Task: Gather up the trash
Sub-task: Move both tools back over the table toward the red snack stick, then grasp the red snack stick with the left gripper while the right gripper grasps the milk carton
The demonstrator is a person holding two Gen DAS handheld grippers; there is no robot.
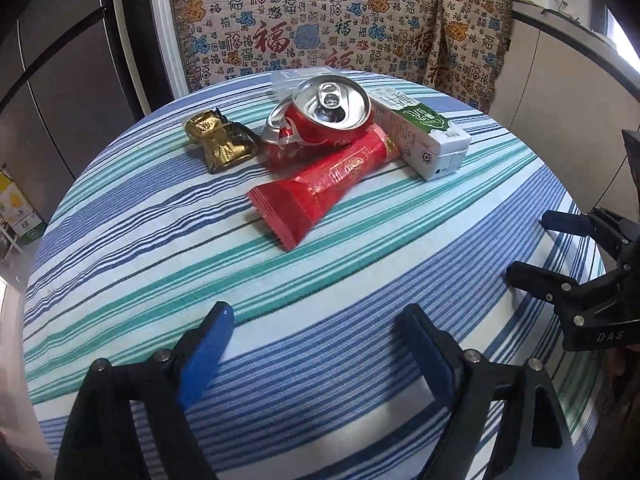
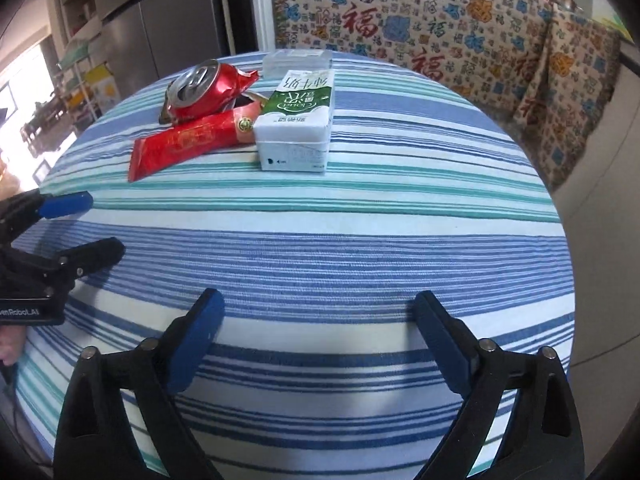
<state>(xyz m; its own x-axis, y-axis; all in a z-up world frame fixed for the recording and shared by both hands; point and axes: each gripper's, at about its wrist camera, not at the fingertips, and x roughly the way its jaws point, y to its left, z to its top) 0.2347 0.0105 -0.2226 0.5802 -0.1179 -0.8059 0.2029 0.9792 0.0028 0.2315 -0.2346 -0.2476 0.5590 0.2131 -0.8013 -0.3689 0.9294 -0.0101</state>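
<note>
The tablecloth point(image 1: 160, 240) was striped in blue, teal and white with thin dark lines. On it, the crushed soda can point(image 1: 320, 120) was red with a silver top. Under the can lay a red wrapper point(image 1: 320, 184) with gold print. Left of the can sat a crumpled gold foil wrapper point(image 1: 222, 142). Right of the can, the milk carton point(image 1: 424, 136) was white and green. Behind the can hung a cream throw point(image 1: 320, 20) patterned with red, blue and orange characters.
</note>
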